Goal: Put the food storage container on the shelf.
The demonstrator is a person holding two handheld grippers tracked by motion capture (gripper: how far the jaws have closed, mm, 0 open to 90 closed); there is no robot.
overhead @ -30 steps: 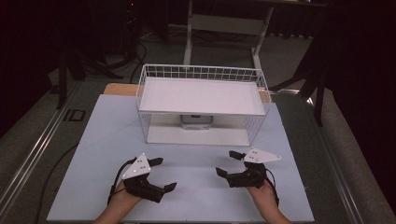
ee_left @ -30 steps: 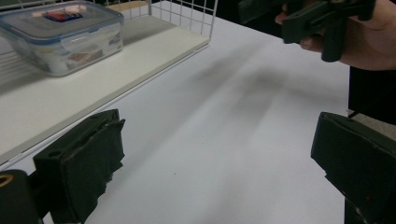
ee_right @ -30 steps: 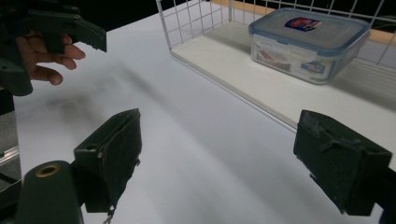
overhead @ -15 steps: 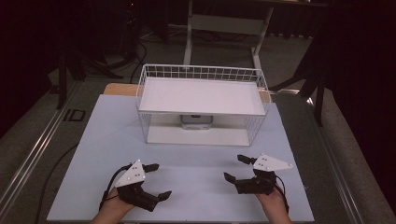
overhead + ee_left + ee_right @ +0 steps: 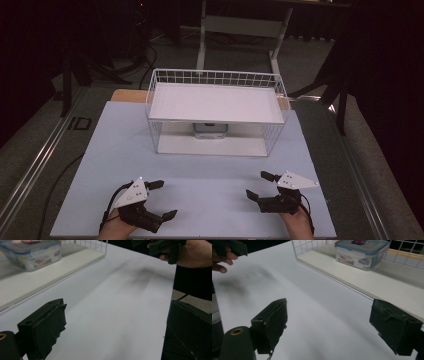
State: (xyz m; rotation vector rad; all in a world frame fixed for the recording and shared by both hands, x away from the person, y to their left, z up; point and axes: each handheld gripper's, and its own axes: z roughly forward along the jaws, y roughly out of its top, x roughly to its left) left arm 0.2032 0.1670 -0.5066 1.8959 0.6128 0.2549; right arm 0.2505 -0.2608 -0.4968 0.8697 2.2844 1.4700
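Over the last second both grippers have drawn back from the wire basket (image 5: pixel 216 115) toward the person's edge of the worktop (image 5: pixel 210 185). The left gripper (image 5: pixel 160 200) sits near the front left corner and the right gripper (image 5: pixel 260 186) near the front right, well apart from each other. Both have their jaws spread wide and empty, with bare white surface between them in each gripper view. The clear lidded container (image 5: pixel 361 253), with blue clips and a printed label, stands on the basket's lower white shelf (image 5: pixel 372 282), under the upper shelf (image 5: pixel 215 102), toward the back middle. The retreat suggests either a reset or a finished placement; nothing is held, so any further handling of the container would need a fresh reach into the open front of the basket.
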